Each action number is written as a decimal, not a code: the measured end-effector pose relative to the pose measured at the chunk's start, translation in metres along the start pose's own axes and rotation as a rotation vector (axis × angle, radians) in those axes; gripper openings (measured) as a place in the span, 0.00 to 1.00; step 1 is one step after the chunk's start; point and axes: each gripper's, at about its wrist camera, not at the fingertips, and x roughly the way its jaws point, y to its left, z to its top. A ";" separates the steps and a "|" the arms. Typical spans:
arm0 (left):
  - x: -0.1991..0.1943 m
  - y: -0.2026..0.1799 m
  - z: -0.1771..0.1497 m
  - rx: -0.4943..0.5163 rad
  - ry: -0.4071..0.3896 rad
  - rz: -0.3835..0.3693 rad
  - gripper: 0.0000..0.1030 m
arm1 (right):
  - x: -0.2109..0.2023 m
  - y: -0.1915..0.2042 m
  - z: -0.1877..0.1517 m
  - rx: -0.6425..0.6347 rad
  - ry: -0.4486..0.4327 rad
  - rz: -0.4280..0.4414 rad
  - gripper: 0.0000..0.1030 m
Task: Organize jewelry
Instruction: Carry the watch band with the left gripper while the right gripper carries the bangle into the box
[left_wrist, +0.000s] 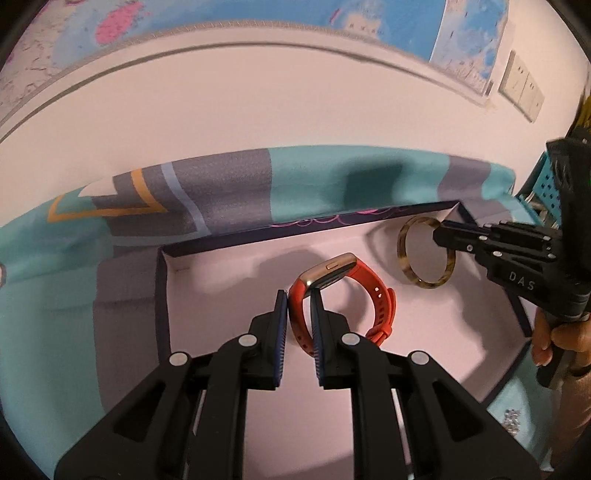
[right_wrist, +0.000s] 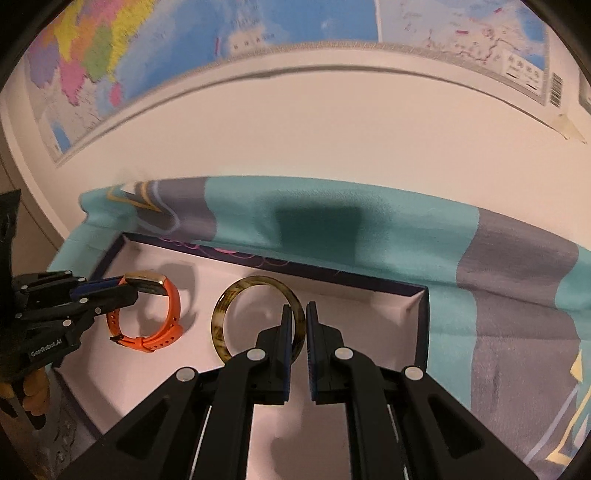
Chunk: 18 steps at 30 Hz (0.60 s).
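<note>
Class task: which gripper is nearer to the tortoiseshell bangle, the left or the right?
Right. The right gripper is shut on the bangle; the left gripper is beside it, clamped on the orange watch.

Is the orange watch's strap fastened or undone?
Fastened: the orange watch forms a closed loop, buckled at its lower end, pinched in the left gripper.

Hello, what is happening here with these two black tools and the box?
A person is sorting jewelry with a gripper in each hand. The left gripper is shut on the strap of an orange smartwatch; the right gripper is shut on a tortoiseshell bangle. Both pieces hang over the white inside of an open box on a teal cloth.
</note>
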 end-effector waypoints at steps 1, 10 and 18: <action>0.003 0.001 0.002 0.002 0.005 0.005 0.13 | 0.003 0.001 0.001 -0.002 0.011 -0.004 0.06; 0.024 -0.004 0.017 0.010 0.059 0.038 0.10 | 0.014 0.002 0.008 0.013 0.041 -0.027 0.08; 0.020 -0.002 0.019 -0.032 0.038 0.048 0.24 | -0.029 0.002 -0.005 -0.005 -0.071 0.026 0.26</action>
